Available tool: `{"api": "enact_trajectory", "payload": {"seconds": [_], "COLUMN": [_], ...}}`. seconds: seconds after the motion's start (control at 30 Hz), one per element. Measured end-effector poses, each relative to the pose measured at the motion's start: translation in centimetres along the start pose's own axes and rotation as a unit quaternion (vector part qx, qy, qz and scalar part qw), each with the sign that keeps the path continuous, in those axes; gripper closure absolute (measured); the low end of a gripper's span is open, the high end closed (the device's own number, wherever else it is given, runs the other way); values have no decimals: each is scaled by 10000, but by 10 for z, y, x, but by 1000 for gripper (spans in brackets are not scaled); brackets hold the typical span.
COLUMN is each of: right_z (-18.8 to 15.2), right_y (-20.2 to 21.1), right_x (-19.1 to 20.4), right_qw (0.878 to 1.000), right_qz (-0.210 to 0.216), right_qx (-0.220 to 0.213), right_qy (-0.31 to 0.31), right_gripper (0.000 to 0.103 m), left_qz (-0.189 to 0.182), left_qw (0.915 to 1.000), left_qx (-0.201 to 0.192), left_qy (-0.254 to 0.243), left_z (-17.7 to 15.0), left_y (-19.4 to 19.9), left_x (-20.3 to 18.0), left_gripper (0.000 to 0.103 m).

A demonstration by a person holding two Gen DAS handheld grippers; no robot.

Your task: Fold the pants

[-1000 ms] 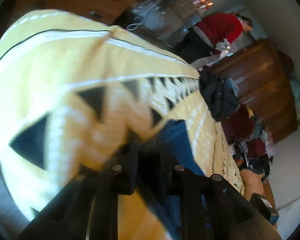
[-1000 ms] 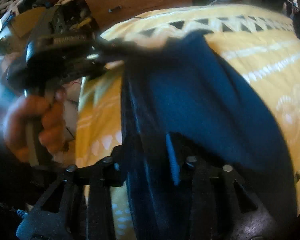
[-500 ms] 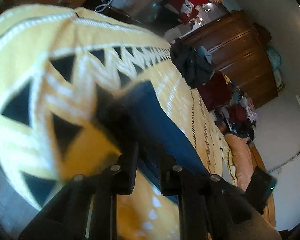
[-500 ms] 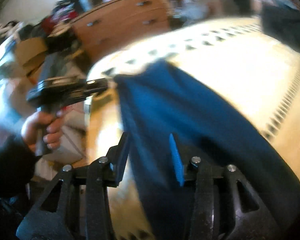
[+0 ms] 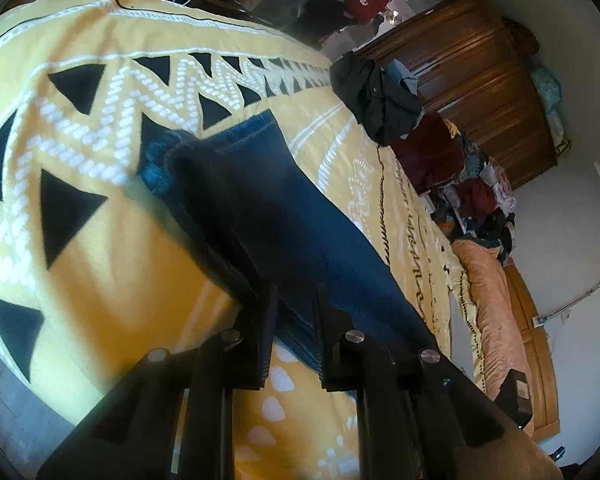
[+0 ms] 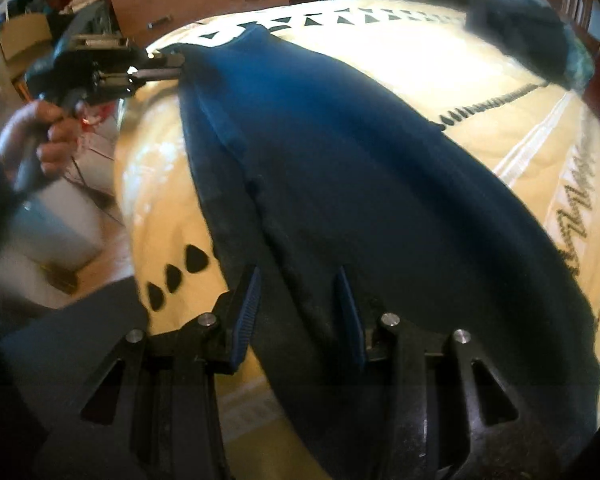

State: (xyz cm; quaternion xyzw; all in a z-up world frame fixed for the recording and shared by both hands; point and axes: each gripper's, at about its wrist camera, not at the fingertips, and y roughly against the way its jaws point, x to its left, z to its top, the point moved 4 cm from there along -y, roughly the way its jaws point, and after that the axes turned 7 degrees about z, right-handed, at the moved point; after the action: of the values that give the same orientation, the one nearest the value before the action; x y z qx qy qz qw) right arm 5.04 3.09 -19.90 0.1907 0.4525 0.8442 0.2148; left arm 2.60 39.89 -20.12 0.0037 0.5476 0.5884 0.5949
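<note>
- The pants (image 6: 340, 168), dark blue jeans, lie stretched out long on the yellow bedspread (image 5: 100, 240), legs stacked one on the other, so I'd say the lengthwise fold is done.
- The left gripper (image 5: 294, 320) pinches the fabric edge at one end; its jaws look clamped on the denim.
- The right gripper (image 6: 296, 312) sits at the other end with jaws apart, cloth running between them, not squeezing as far as I can tell.
- What's left, I reckon: bring one end over to the other, maybe twice.
- A pile of dark clothes (image 5: 376, 96) sits further up the bed, well clear.
</note>
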Motion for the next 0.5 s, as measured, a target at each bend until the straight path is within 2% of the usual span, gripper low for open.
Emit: {"api": "enact_trajectory", "payload": {"seconds": [0.03, 0.07, 0.1, 0.17, 0.27, 0.37, 0.5], "right_z": [0, 0, 1, -1, 3, 0, -15], "right_y": [1, 2, 2, 6, 27, 39, 16], "right_x": [-1, -3, -4, -6, -1, 10, 14], "right_qw": [10000, 10000, 9999, 9999, 9996, 9995, 9995], "right_qz": [-1, -32, -109, -64, 24, 186, 294], "right_qx": [-29, -47, -22, -68, -269, -266, -45], "right_qy": [-18, -50, -65, -130, -78, -15, -51], "right_gripper": [79, 87, 96, 97, 97, 97, 97], "left_qz": [-6, -11, 1, 16, 41, 76, 105], "left_qw": [10000, 10000, 10000, 10000, 10000, 9999, 9999], "left_qx": [2, 2, 12, -1, -34, -17, -5], "left_qy": [15, 23, 21, 31, -39, -69, -48], "left_z": [-1, -1, 0, -1, -2, 0, 0], "left_y": [0, -1, -4, -5, -5, -10, -17], "left_x": [-1, -3, -4, -5, -8, -10, -12], "left_gripper": [88, 88, 82, 79, 79, 79, 79]}}
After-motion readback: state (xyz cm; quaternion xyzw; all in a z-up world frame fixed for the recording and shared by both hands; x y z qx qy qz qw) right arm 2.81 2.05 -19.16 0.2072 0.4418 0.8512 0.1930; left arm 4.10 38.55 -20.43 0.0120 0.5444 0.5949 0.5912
